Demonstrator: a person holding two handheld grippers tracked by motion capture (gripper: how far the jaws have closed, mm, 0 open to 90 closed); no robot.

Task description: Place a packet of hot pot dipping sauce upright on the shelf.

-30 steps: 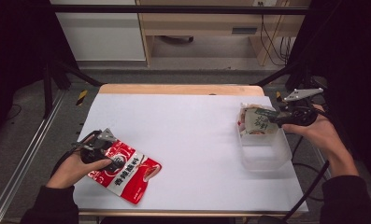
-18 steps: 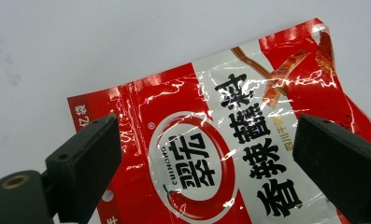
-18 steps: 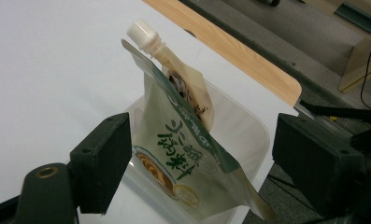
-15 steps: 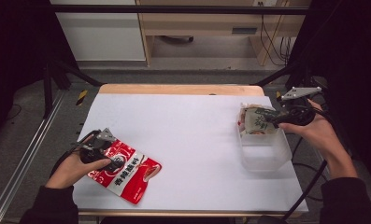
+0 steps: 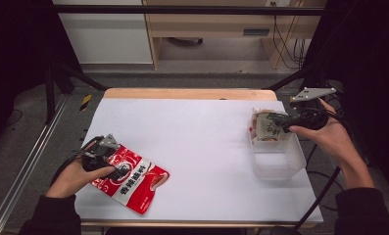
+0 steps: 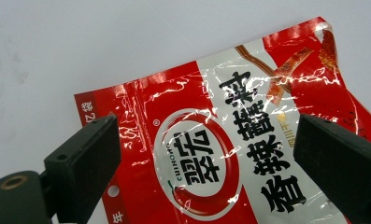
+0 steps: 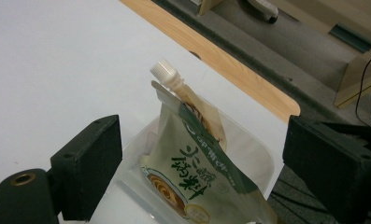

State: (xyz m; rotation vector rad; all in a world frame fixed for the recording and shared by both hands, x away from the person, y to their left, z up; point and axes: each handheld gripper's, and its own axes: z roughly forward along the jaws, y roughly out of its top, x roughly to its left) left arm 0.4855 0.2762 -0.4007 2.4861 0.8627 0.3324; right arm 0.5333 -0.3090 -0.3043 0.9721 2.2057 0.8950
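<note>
High view: left gripper (image 5: pixel 114 171) rests over the near-left end of the red pouch (image 5: pixel 133 182), whose long axis runs toward the table's near right; the right gripper (image 5: pixel 276 123) is at the far end of the bin (image 5: pixel 280 164).

Left gripper view: jaws wide, straddling the red pouch (image 6: pixel 230 154) flat on the table, not pressing it.

Right gripper view: jaws have just been opening and stand wide; the spout pouch (image 7: pixel 197 163) stands free in the bin (image 7: pixel 253 158), cap up, nothing held.

A red-and-white packet (image 5: pixel 129 182) with black lettering; a beige spouted pouch (image 7: pixel 199 161) banded green.
</note>
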